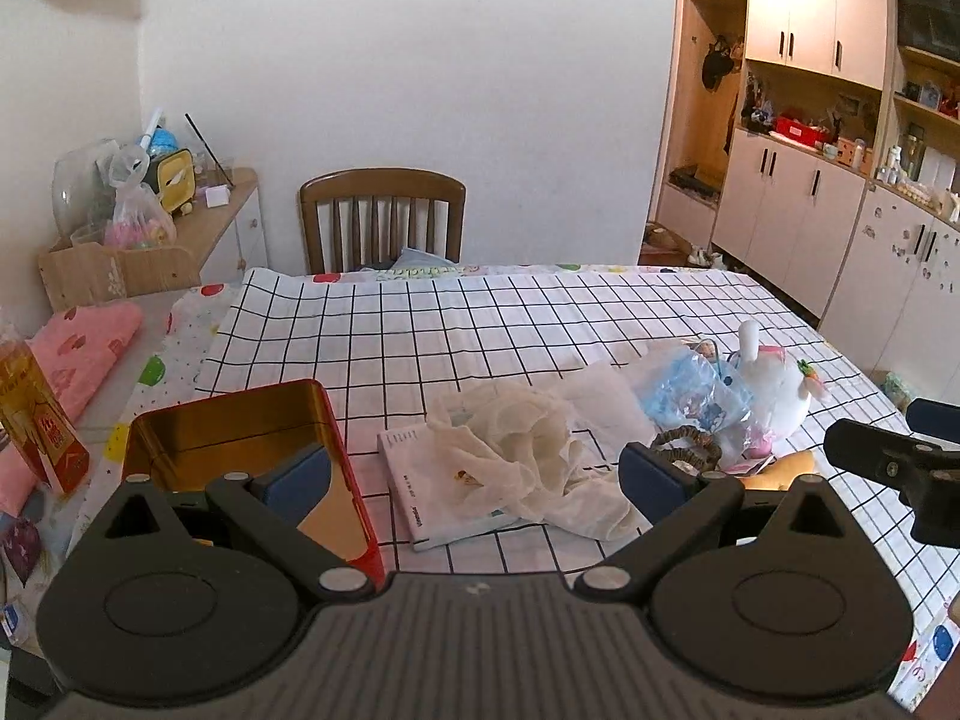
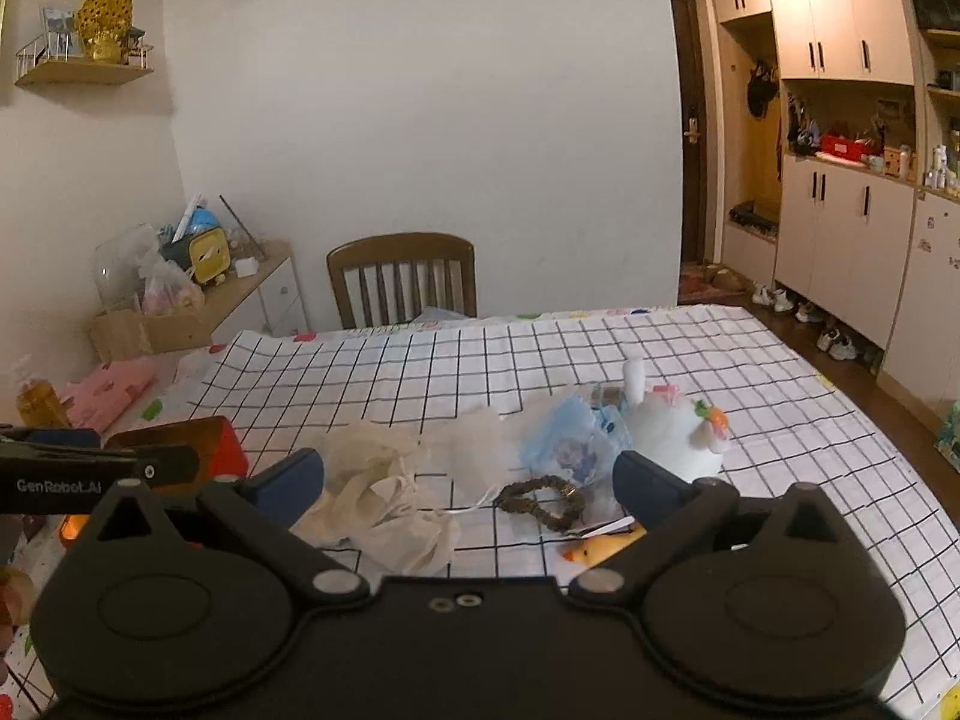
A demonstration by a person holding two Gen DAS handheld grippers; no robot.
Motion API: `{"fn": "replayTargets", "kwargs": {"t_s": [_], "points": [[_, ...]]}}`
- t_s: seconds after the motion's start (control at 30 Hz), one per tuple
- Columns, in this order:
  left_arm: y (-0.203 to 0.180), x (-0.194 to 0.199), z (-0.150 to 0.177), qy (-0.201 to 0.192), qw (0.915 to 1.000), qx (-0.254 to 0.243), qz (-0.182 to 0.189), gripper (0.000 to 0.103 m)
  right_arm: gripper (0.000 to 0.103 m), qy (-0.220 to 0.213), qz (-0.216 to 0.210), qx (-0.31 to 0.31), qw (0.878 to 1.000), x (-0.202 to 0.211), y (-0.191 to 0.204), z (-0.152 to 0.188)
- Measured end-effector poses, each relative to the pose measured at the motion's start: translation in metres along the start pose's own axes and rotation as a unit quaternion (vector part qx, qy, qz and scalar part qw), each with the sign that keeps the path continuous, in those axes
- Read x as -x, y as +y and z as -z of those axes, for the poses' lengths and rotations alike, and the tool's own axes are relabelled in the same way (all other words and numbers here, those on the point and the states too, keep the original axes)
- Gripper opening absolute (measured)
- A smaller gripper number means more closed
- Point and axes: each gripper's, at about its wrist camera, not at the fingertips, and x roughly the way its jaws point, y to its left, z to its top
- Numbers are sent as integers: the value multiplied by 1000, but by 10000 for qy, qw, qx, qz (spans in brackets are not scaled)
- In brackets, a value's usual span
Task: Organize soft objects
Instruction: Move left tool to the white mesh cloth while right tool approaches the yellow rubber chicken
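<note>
We see both grippers held low over a table covered by a black-and-white grid cloth [image 1: 540,312], and each one stands wide apart with nothing between its blue pads. The left gripper [image 1: 477,477] hovers with its left pad over the red tin box [image 1: 252,438], whose gold inside is bare, and its right pad near a brown scrunchie [image 1: 687,441]. The right gripper [image 2: 468,477] looks down on the soft pile — a crumpled cream cloth [image 2: 384,492] at left, the scrunchie [image 2: 543,501] lying flat in the middle, a clear bag of blue items [image 2: 570,438] behind it, and a white plush toy [image 2: 675,429] just beside the bag.

The left wrist view shows what the right one hides: a thin booklet [image 1: 420,474] lying under the cream cloth [image 1: 528,450], the full open top of the box, and a red-and-gold carton [image 1: 36,414] at the table's left edge. The right wrist view alone shows a yellow duck toy [image 2: 594,549] clearly — its orange beak pointing left, just under the right pad — and a bottle of amber liquid [image 2: 36,399] beside the pink folded cloth [image 2: 114,393]. Each camera catches the other gripper at its edge.
</note>
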Motion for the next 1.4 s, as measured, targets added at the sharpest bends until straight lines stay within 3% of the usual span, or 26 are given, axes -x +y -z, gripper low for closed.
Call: {"fn": "replayTargets", "kwargs": {"t_s": [0.43, 0.97, 1.23, 1.4], "points": [[-7, -7, 0, 52, 9996, -139, -221, 103, 103, 58, 390, 156, 9991, -31, 12, 19], [-30, -12, -4, 42, 9995, -292, -102, 103, 103, 194, 702, 40, 9973, -27, -7, 18], [-47, -17, -6, -29, 9976, -544, -426, 103, 103, 191, 1023, 85, 9945, -28, -15, 21], [-46, -19, -8, -78, 9979, -481, -422, 103, 103, 193, 1088, 89, 9938, -25, -17, 21]]}}
